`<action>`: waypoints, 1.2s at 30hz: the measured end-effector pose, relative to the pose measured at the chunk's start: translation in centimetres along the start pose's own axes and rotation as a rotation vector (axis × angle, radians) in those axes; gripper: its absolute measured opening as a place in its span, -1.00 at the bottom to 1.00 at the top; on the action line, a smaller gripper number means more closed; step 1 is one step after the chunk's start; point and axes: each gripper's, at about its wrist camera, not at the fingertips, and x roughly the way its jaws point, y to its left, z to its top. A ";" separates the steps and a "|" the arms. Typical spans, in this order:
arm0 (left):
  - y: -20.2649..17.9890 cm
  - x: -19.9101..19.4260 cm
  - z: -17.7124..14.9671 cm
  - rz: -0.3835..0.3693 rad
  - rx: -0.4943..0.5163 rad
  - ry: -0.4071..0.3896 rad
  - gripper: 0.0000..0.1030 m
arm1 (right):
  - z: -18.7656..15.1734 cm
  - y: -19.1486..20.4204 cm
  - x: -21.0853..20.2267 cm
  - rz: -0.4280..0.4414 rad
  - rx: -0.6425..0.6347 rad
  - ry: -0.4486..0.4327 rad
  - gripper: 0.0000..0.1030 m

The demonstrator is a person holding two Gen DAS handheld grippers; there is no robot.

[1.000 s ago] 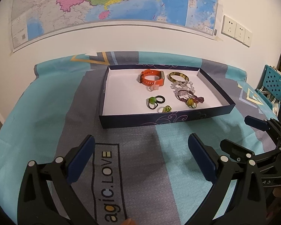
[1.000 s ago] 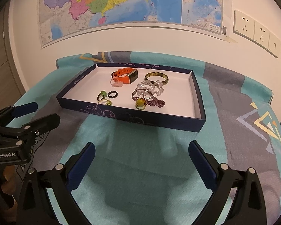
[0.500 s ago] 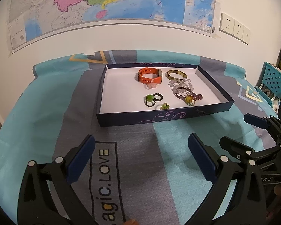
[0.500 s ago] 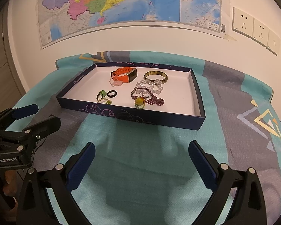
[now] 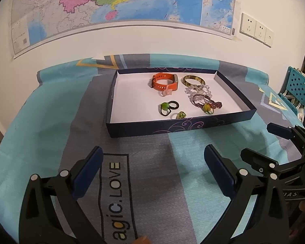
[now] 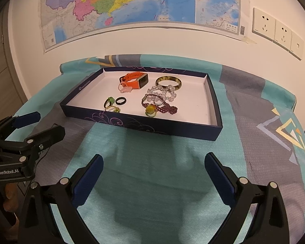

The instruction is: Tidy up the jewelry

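A dark blue tray (image 5: 144,129) (image 6: 152,125) with a white floor sits on the cloth. In it lie an orange watch (image 5: 165,81) (image 6: 135,80), a brown bangle (image 5: 193,80) (image 6: 168,82), a clear bead bracelet (image 5: 198,90), a purple bead bracelet (image 6: 168,108), a black ring (image 5: 173,105) (image 6: 121,101) and several green and yellow rings. My left gripper (image 5: 152,166) is open and empty, short of the tray's near wall. My right gripper (image 6: 152,171) is open and empty, also short of the tray.
A teal and grey cloth (image 5: 50,122) covers the table. A wall with a map (image 5: 111,4) and sockets (image 6: 274,28) stands behind it. A teal perforated basket (image 5: 296,85) is at the far right. Each gripper shows in the other's view: the right one (image 5: 272,142) and the left one (image 6: 33,127).
Both grippers have drawn back a little from the tray, which looks slightly farther and higher. Both stay open and empty. The jewelry has not moved.
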 end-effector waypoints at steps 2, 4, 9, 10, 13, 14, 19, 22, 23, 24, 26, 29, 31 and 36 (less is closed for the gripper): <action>0.0 0.0 0.0 -0.002 -0.001 0.001 0.90 | 0.0 -0.1 0.0 -0.001 -0.001 0.001 0.87; 0.0 0.1 0.0 -0.002 0.000 0.003 0.90 | 0.0 -0.1 0.0 0.000 0.000 0.001 0.87; 0.1 0.1 0.1 -0.004 -0.001 0.004 0.90 | 0.1 0.0 0.1 -0.001 0.000 0.001 0.87; 0.1 0.1 0.1 -0.005 0.000 0.003 0.90 | 0.1 0.0 0.1 -0.001 0.001 0.000 0.87; 0.1 0.2 0.1 -0.002 0.001 0.003 0.90 | 0.2 0.1 0.1 0.001 0.001 -0.001 0.87; 0.1 0.2 0.0 -0.002 0.001 0.003 0.90 | 0.2 0.1 0.1 0.001 0.001 -0.002 0.87; 0.1 0.1 0.1 -0.002 0.000 0.003 0.90 | 0.2 0.0 0.1 0.001 0.002 -0.003 0.87; 0.1 0.1 0.1 -0.001 0.001 0.001 0.90 | 0.2 0.0 0.2 0.001 0.003 -0.001 0.87; 0.1 0.2 0.1 0.000 0.001 0.002 0.90 | 0.2 0.0 0.2 0.002 0.004 -0.001 0.87; 0.1 0.2 0.1 -0.001 0.000 0.003 0.90 | 0.2 0.0 0.2 0.002 0.004 0.000 0.87; 0.1 0.2 0.1 -0.001 0.001 0.005 0.90 | 0.2 -0.1 0.2 0.002 0.004 0.000 0.87; 0.1 0.3 0.0 -0.001 0.001 0.005 0.90 | 0.2 -0.1 0.2 0.001 0.005 0.000 0.87; 0.1 0.3 0.0 -0.002 0.003 0.006 0.90 | 0.2 -0.1 0.2 0.001 0.006 0.002 0.87; 0.1 0.4 -0.1 -0.003 0.002 0.009 0.90 | 0.2 -0.2 0.1 0.000 0.007 0.002 0.87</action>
